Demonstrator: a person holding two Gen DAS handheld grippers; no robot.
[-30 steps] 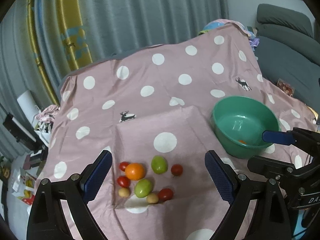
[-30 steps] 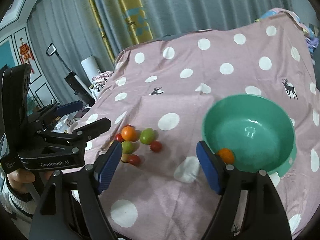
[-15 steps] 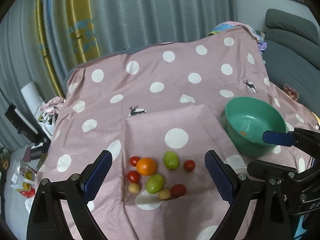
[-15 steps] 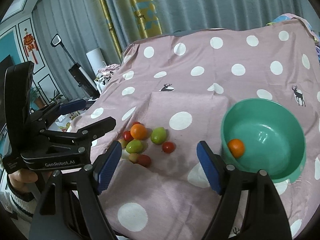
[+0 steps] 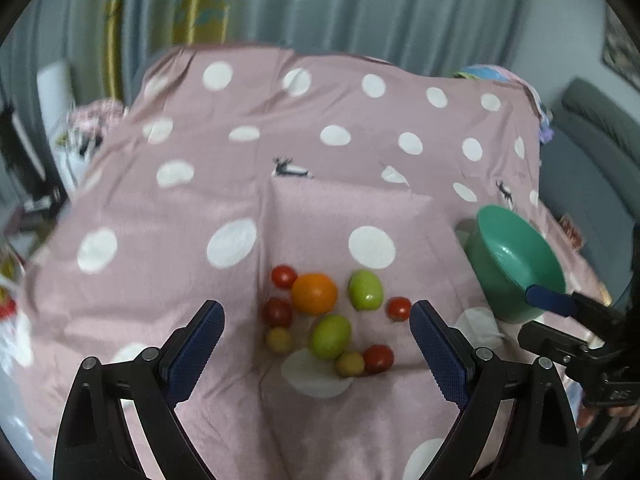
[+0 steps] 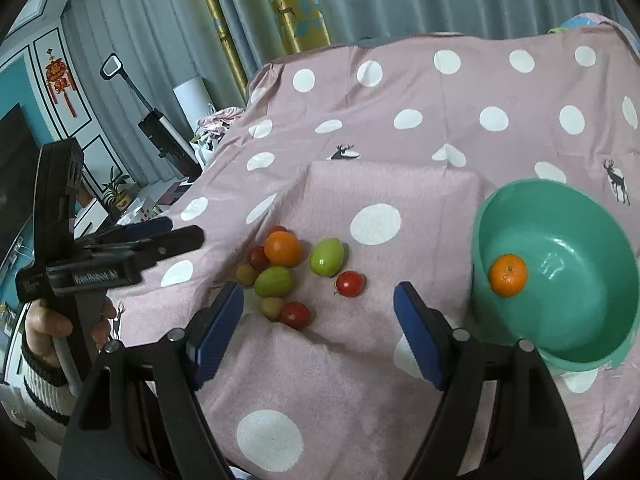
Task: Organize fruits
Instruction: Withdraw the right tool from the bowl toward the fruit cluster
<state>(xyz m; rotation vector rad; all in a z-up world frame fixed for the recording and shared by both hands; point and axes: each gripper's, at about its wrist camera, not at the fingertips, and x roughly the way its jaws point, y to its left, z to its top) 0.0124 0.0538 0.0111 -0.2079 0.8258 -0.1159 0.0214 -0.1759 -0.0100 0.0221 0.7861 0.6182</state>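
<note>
Cloth, plastic and fruit skins under my claws

The dotted pink cloth looks matt and soft; the green bowl is glossy plastic, the orange inside dimpled, and my blue pads seem finely textured, perhaps rubber.

Fruit cluster on the cloth, bowl to its right, one orange inside.

Polka-dot cloth (pink), fruits, green bowl

— How do the two grippers stand?
— The left gripper and right gripper both tilt downward, fingers spread wide, gripping nothing.
— And the hand?
— The left hand grips its handle.
</note>
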